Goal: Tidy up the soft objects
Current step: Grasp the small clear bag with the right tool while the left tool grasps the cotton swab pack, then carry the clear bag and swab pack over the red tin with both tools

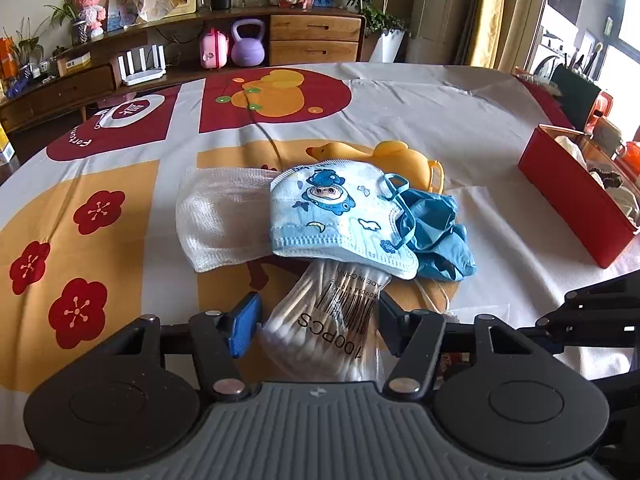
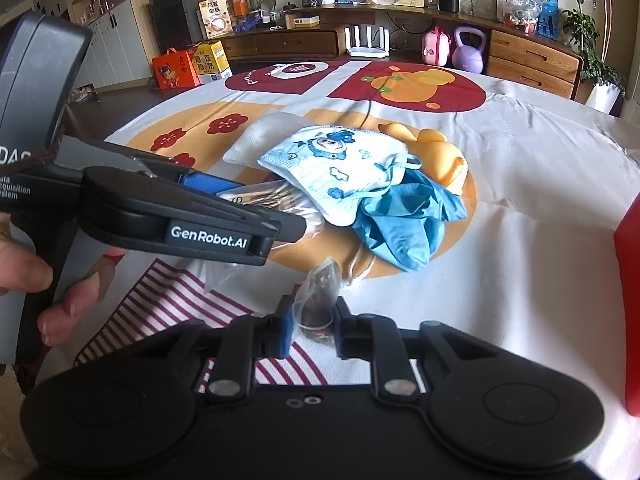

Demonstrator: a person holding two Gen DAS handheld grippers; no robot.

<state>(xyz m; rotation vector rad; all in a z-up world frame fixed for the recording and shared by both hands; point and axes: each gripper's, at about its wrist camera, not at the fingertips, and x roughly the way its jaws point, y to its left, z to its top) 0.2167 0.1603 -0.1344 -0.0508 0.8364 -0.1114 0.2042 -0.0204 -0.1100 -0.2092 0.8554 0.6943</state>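
Note:
A clear bag of cotton swabs point(image 1: 332, 328) lies under the front edge of a blue cartoon face mask point(image 1: 332, 216). My left gripper point(image 1: 320, 312) is shut on this bag, with a blue pad on its left side and a black finger on its right. The right wrist view shows that gripper point(image 2: 264, 204) from the side, with the swab bag point(image 2: 260, 196) in it. My right gripper point(image 2: 314, 320) is shut on a small clear sachet of dark dried bits point(image 2: 320, 296), just above the cloth. Beside the mask point(image 2: 340, 168) lie a white gauze cloth point(image 1: 224, 220), a crumpled blue glove point(image 1: 436, 232) and a yellow rubber duck point(image 1: 384, 156).
A red box point(image 1: 572, 208) holding soft items stands at the table's right side; its edge point(image 2: 628, 280) shows in the right wrist view. A patterned tablecloth point(image 1: 400, 112) covers the table. A person's hand point(image 2: 32, 276) holds the left gripper's handle. A wooden sideboard point(image 1: 316, 40) stands behind.

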